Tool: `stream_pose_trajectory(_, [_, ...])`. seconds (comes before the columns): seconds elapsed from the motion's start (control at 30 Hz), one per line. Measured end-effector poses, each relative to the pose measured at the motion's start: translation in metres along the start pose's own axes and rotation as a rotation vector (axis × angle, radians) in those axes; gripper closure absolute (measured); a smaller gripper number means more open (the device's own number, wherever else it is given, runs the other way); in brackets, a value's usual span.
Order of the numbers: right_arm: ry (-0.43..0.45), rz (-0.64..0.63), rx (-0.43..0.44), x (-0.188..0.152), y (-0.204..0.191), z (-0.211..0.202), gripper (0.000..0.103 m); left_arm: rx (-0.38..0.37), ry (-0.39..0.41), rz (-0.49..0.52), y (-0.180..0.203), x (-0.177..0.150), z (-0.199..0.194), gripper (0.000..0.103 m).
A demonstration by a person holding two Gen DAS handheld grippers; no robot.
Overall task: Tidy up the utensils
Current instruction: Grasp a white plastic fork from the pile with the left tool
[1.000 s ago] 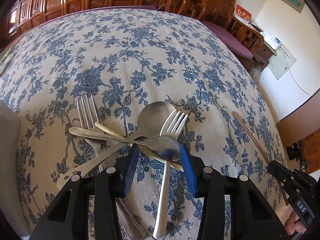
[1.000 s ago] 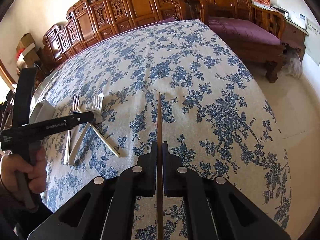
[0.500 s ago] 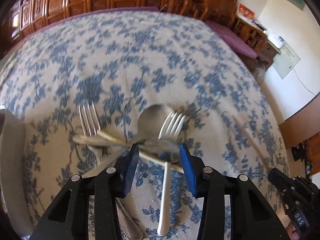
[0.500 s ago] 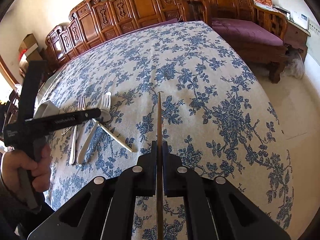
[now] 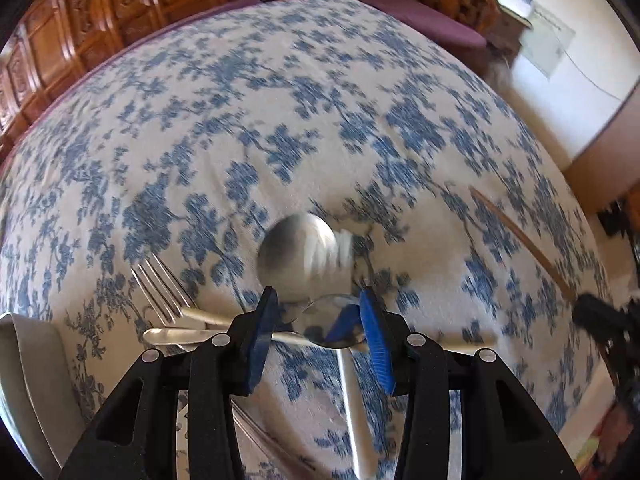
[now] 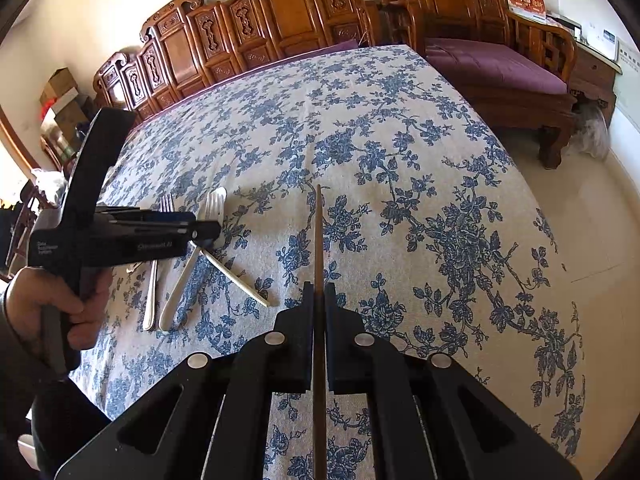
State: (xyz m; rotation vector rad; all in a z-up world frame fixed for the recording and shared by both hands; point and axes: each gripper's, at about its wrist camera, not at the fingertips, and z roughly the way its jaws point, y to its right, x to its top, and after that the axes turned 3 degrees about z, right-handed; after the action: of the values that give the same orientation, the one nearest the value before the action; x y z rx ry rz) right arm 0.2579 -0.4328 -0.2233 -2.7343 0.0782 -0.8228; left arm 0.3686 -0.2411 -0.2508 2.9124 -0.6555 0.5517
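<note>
**Desk editor:** What is the left gripper [image 5: 316,322] doing?

**Photographer:** It is hanging over a heap of cutlery on the desk [image 5: 280,120], its blue pads [image 5: 374,344] standing part-way apart on either side of a small spoon's bowl [image 5: 334,326]. The view is blurred, so I cannot tell whether the pads are pressing on the small spoon or only flanking it.

**Desk editor:** And around it?

**Photographer:** Just beyond the tips a large spoon [image 5: 298,250] is lying with a pale fork [image 5: 348,364] crossing it. A steel fork [image 5: 160,284] is lying to the left, tines pointing away, and the rim of a grey tray [image 5: 28,360] is showing at the left edge.

**Desk editor:** The right gripper [image 6: 319,292]?

**Photographer:** It is pinching a brown chopstick [image 6: 318,240], jaws pressed together on it, the stick pointing straight ahead over the blue floral tablecloth [image 6: 400,160]. From that side a hand [image 6: 52,300] is gripping the left tool's handle above the forks, well apart from the chopstick.

**Desk editor:** Background?

**Photographer:** Carved wooden chairs [image 6: 280,12] are lining the far edge, and a bench with a purple cushion [image 6: 496,64] is standing to the right.
</note>
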Motion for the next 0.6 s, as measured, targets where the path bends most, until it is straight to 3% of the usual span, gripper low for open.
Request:
stream_pose_trajectory(0.07, [-0.004, -0.003, 0.001, -0.001, -0.001, 0.0, 0.097, -0.042, -0.035, 0.004, -0.001, -0.006, 0.001, 0.06])
stream_pose_trajectory(0.3, [-0.002, -0.013, 0.005, 0.0, -0.005, -0.001, 0.097, -0.029, -0.041, 0.059, -0.001, -0.023, -0.006, 0.064])
stream_pose_trajectory(0.6, [-0.004, -0.021, 0.001, 0.0, -0.006, -0.002, 0.097, 0.009, -0.052, 0.055, -0.003, -0.008, 0.004, 0.072])
